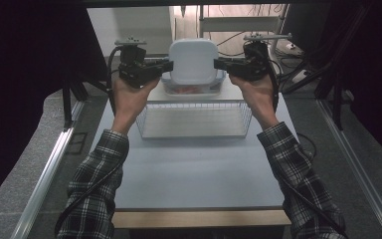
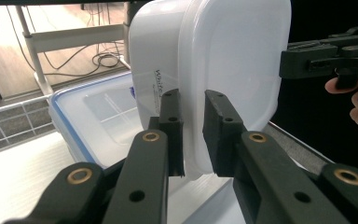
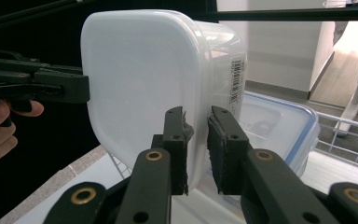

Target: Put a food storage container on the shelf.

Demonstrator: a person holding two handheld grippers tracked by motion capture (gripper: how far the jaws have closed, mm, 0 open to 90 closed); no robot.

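Observation:
A white plastic container [image 1: 193, 60] with its lid on hangs in the air at the far end of the table, turned on edge so a broad face looks at the high camera. My left gripper [image 1: 166, 65] is shut on its left rim [image 2: 193, 135]. My right gripper [image 1: 218, 63] is shut on the opposite rim [image 3: 196, 149]. The container [image 2: 228, 60] carries a printed label on one side and a barcode sticker [image 3: 236, 79] on the other. Each gripper view also shows the other gripper on the far edge.
Right below the lifted container sits a clear box with a blue-rimmed lid [image 1: 191, 90], reddish contents showing through. In front of it stands a white wire basket [image 1: 194, 119] on the grey table [image 1: 194, 169]. Cables and metal frame legs lie beyond the table.

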